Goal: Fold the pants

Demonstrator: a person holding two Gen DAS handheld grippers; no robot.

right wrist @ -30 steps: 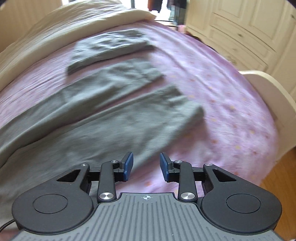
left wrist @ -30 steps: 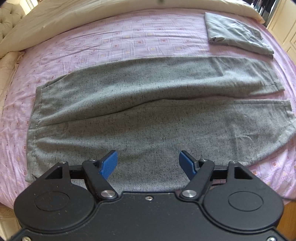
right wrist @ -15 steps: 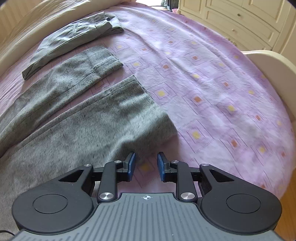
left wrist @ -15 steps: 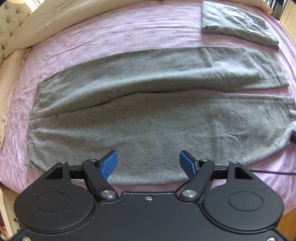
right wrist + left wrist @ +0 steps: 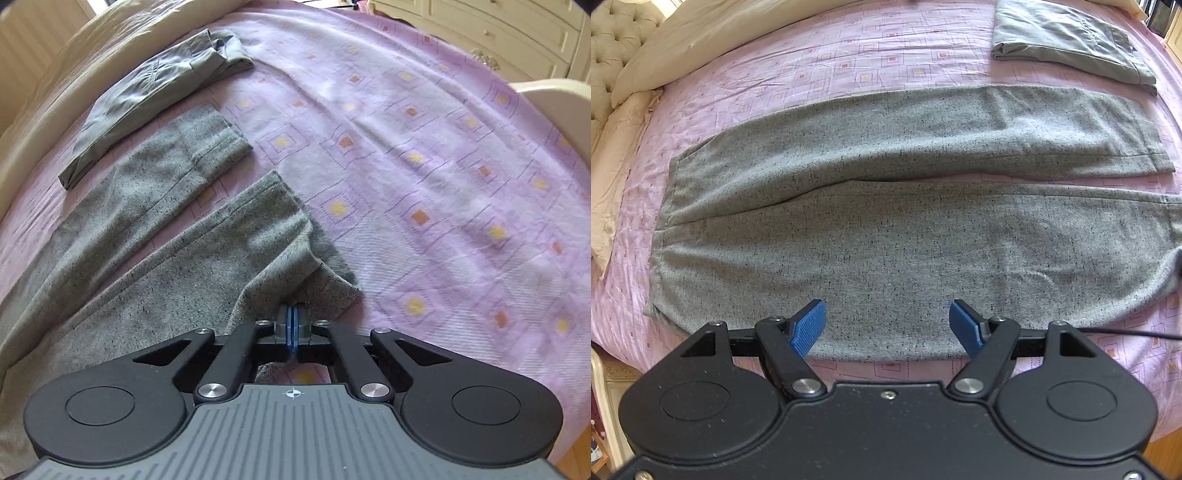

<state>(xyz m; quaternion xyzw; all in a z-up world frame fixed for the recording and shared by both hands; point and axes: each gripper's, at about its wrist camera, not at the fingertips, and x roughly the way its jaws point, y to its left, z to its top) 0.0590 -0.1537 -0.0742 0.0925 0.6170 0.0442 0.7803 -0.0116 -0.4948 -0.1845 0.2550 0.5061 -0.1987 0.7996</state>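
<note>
The right gripper [image 5: 291, 325] is snapping together on the hem corner of the near leg — a second ago its jaws were standing apart above the bed, and now the blue pads are meeting with grey cloth pinched between them. The corner is already bunching and lifting into a ridge just ahead of the pads, so this looks like the grab that starts the fold.

The left gripper [image 5: 888, 328] is hanging with its jaws well apart, holding nothing, over the near edge of the pants [image 5: 886, 229] about midway along the near leg. It has been sliding along the bed, and the waist is now sitting further into its view.

The pants are lying flat and full length along the near side of the bed [image 5: 849, 66] — 2 legs side by side, waist toward the pillow [image 5: 713, 40] end, hems toward the foot. The cloth is a speckled grey, woolly and soft, with stitched hems. The sheet is pink, thin and faintly creased, printed with small squares. At the far edge, 1 folded garment [image 5: 1071, 44] in smoother grey-green is sitting apart from the pants.
</note>
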